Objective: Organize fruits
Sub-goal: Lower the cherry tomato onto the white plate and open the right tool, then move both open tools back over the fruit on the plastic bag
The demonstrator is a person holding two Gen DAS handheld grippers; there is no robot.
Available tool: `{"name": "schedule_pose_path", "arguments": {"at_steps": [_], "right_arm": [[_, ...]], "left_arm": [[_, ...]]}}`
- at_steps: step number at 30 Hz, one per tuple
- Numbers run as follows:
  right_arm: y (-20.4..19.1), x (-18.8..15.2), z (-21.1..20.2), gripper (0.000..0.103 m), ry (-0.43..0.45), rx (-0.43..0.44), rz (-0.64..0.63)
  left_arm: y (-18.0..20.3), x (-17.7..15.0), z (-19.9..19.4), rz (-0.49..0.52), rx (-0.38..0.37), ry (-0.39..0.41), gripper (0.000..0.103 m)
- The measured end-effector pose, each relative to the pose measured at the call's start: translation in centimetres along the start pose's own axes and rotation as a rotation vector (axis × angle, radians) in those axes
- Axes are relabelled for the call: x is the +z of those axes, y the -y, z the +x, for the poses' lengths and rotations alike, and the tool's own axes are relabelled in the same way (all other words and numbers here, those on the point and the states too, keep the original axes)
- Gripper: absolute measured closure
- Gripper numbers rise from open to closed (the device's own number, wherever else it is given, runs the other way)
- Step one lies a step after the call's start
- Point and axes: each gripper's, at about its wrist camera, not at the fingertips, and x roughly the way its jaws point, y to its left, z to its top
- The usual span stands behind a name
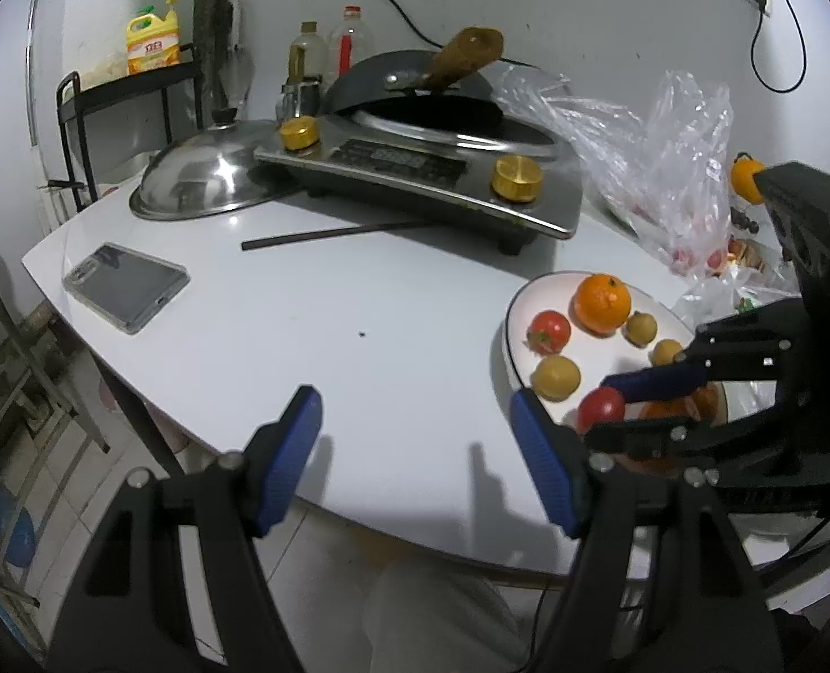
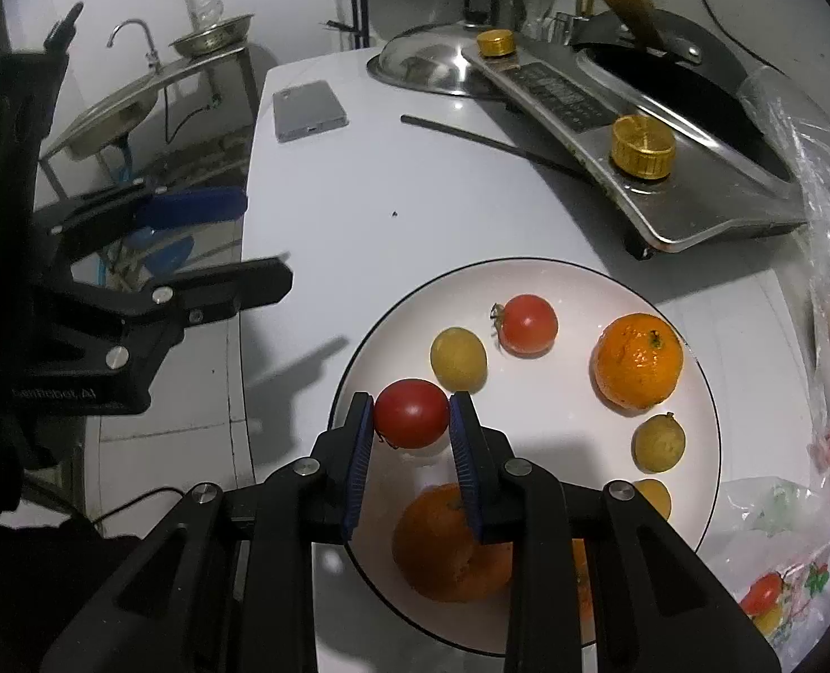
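Note:
A white plate (image 2: 695, 370) with a dark rim sits on the white table and holds several fruits. My right gripper (image 2: 411, 420) is shut on a red tomato (image 2: 411, 412) just above the plate's left side. Beside it lie a yellow fruit (image 2: 458, 358), a second tomato (image 2: 528, 324), an orange (image 2: 638, 359), a small yellow-green fruit (image 2: 658, 443) and a large orange (image 2: 448, 544) under my fingers. My left gripper (image 1: 415, 448) is open and empty over the table's near edge, left of the plate (image 1: 519, 308). The held tomato (image 1: 601, 408) shows there too.
An induction cooker (image 1: 415, 174) with gold knobs carries a black pan. A steel lid (image 1: 202, 174), a phone (image 1: 126, 285) and a dark chopstick (image 1: 331, 235) lie on the table. Plastic bags (image 1: 667, 168) with more fruit sit right of the plate. A sink (image 2: 112, 112) stands beyond the table.

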Motion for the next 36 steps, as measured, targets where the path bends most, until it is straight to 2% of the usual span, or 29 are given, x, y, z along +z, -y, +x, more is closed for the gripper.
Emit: {"name": "schedule_pose_path", "arguments": {"at_steps": [4, 18, 36], "right_arm": [[0.2, -0.1, 0.1, 0.073, -0.003, 0.016, -0.01], [0.1, -0.2, -0.5, 0.073, 0.014, 0.003, -0.001], [0.6, -2.4, -5.4, 0.072, 0.109, -0.061, 0.049]], "left_arm": [[0.6, 0.2, 0.1, 0.025, 0.024, 0.0, 0.032], [1.5, 0.6, -0.6, 0.044, 0.008, 0.01, 0.032], [5.0, 0.4, -3.1, 0.091, -0.012, 0.048, 0.032]]}}
